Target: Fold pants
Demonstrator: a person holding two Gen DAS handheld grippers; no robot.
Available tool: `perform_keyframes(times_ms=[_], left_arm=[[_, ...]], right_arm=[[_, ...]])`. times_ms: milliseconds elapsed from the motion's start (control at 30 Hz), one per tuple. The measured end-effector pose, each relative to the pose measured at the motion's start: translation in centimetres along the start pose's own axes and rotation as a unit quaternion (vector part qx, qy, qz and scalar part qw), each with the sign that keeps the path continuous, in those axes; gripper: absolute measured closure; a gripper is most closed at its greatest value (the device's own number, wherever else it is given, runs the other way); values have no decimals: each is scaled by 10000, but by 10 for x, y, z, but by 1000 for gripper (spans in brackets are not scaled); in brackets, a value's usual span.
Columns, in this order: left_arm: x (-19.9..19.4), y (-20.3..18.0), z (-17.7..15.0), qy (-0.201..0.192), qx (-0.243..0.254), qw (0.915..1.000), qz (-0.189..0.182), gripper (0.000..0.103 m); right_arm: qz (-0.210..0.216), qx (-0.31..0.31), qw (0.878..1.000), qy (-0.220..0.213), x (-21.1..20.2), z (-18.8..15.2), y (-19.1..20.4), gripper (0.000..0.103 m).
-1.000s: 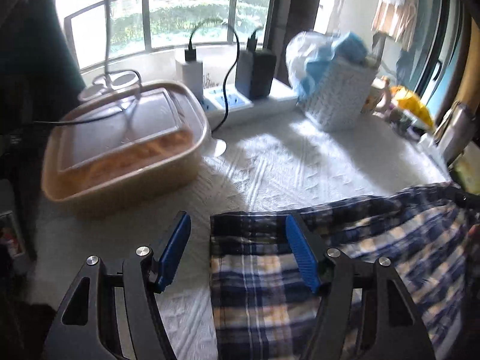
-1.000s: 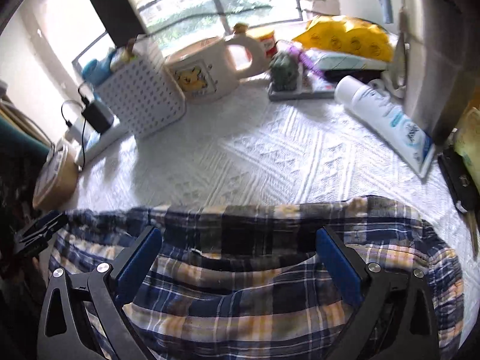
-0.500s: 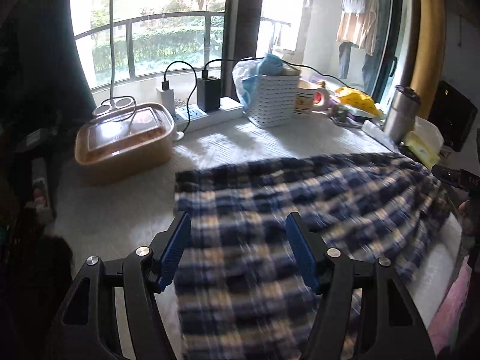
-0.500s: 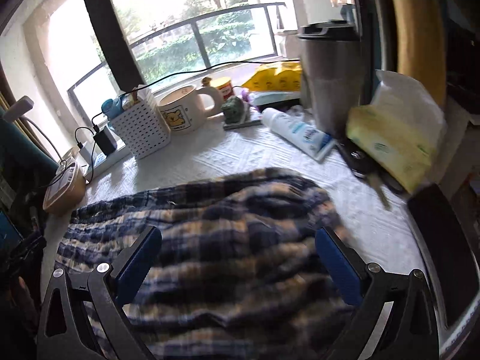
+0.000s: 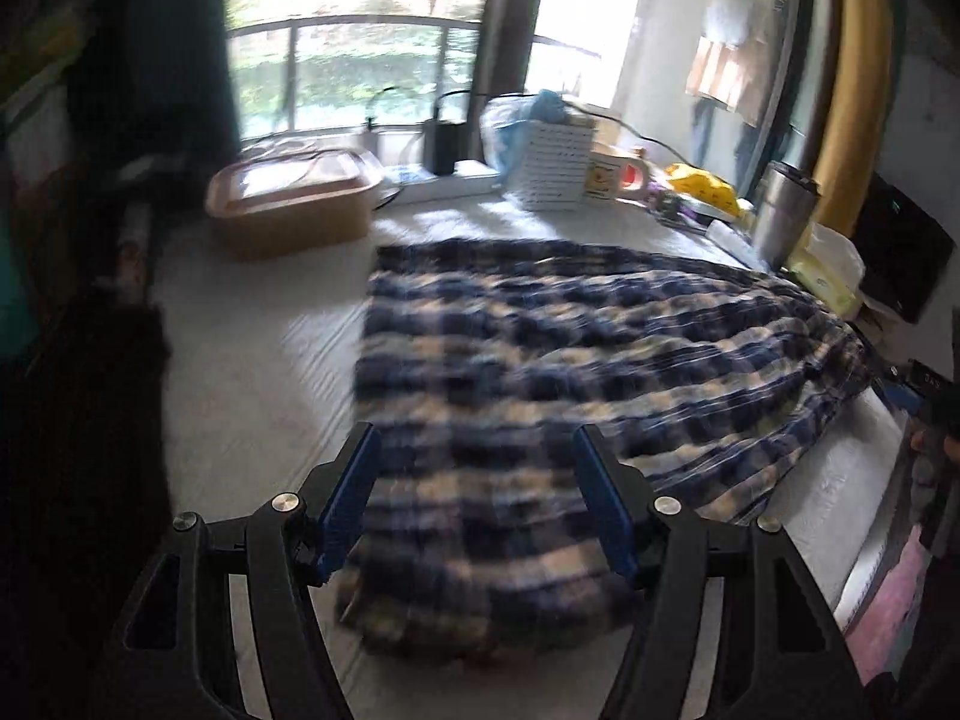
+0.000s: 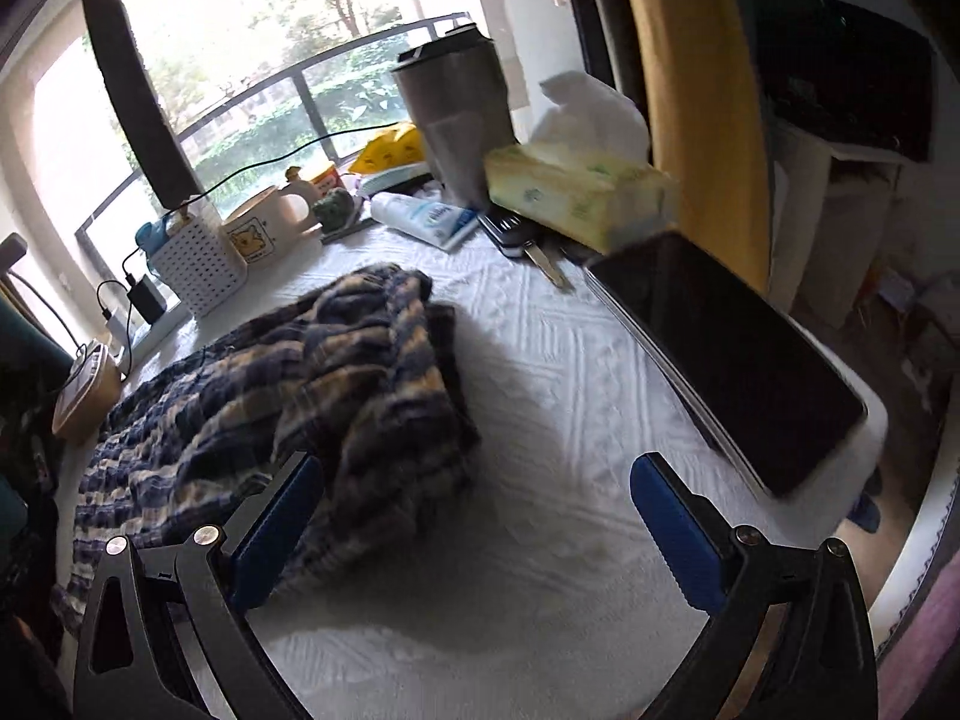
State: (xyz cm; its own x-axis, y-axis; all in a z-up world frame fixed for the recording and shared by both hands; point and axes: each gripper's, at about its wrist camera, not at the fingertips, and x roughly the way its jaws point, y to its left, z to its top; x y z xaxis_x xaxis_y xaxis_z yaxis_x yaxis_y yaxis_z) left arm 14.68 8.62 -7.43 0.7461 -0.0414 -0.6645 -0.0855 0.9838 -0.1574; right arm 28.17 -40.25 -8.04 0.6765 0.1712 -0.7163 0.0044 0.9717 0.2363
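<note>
Blue-and-cream plaid pants (image 5: 540,360) lie spread across the white textured table cover (image 5: 252,372), their near end bunched. My left gripper (image 5: 474,507) hovers over that near end, open, and its blue pads (image 5: 348,510) straddle the cloth without pressing it. In the right wrist view the pants (image 6: 336,384) lie to the left, rumpled at their right end. My right gripper (image 6: 474,534) is open wide. Its left finger (image 6: 276,534) overlaps the edge of the cloth, and between the fingers is mostly bare table cover (image 6: 540,420).
A brown lidded container (image 5: 294,210), a power strip with chargers (image 5: 444,147), a white basket (image 5: 555,165) and a mug (image 5: 612,180) line the back. On the right are a steel tumbler (image 6: 462,120), a tissue pack (image 6: 576,192), a lotion tube (image 6: 426,219) and a black tablet (image 6: 732,360).
Both grippers have drawn back from the pants' far edge, so much more of the cloth shows. The right view has swung right, leaving the pants to its left.
</note>
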Motion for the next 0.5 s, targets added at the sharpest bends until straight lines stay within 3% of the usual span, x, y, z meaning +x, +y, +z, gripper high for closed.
perform_keyframes(times_ms=[100,233,500], left_arm=[[-2,14,-10,24,-347,9994,50,37],[-4,23,-18,38,-511,9986,109,37],[-6,31,-19,-20,-531,9985,115,37]], right_arm=[[186,134,9997,-8,1,-8,-2,2],[498,325,9982,7,3,-10,0,26],[1102,1001,9882,350,31,-3,-3,44]])
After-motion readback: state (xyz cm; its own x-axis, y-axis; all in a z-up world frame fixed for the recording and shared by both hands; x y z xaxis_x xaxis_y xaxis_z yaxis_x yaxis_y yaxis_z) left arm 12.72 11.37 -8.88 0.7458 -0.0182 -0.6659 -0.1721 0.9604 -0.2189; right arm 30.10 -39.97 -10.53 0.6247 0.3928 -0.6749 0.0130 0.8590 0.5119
